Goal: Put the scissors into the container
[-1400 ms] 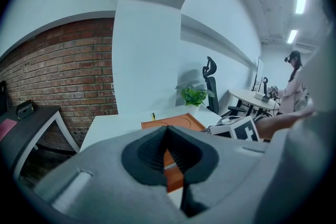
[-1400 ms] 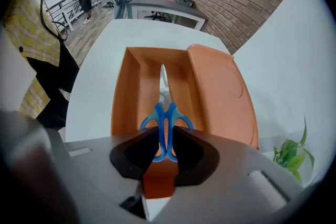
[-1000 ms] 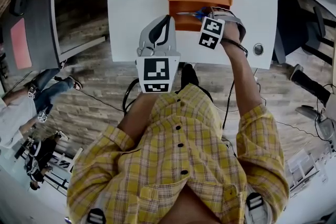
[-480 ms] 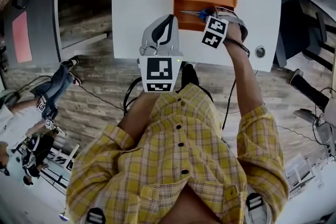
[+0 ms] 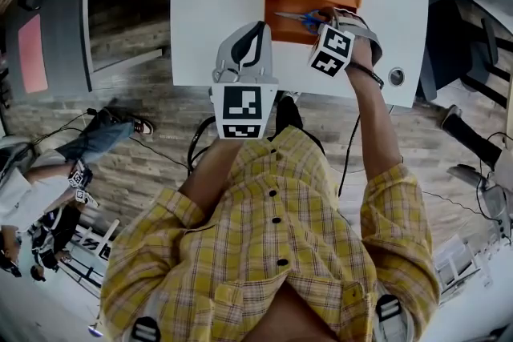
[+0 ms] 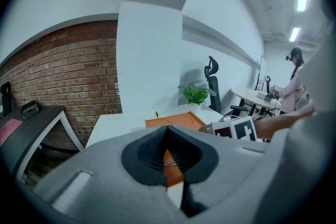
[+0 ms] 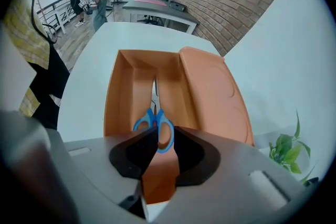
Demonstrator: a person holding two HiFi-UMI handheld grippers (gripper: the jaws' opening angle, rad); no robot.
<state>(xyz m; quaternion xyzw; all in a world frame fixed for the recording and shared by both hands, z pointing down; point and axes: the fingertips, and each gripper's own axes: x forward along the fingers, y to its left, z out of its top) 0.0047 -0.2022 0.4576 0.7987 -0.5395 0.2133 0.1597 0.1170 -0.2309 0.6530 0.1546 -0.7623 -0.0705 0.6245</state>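
- Scissors [image 7: 155, 124] status?
- Lying in the orange container [image 7: 126, 97]. Right gripper [image 7: 165, 132] is over the handles. Its jaws have just been opening, apart, pads off them. Left gripper [image 6: 168, 130] is closed, empty.

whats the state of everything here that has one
container: lid open, folded back flat
scissors: blades closed, lying in the container
right gripper: jaws apart, just been opening, nothing pinched, scissors handles at their tips
left gripper: jaws together, empty
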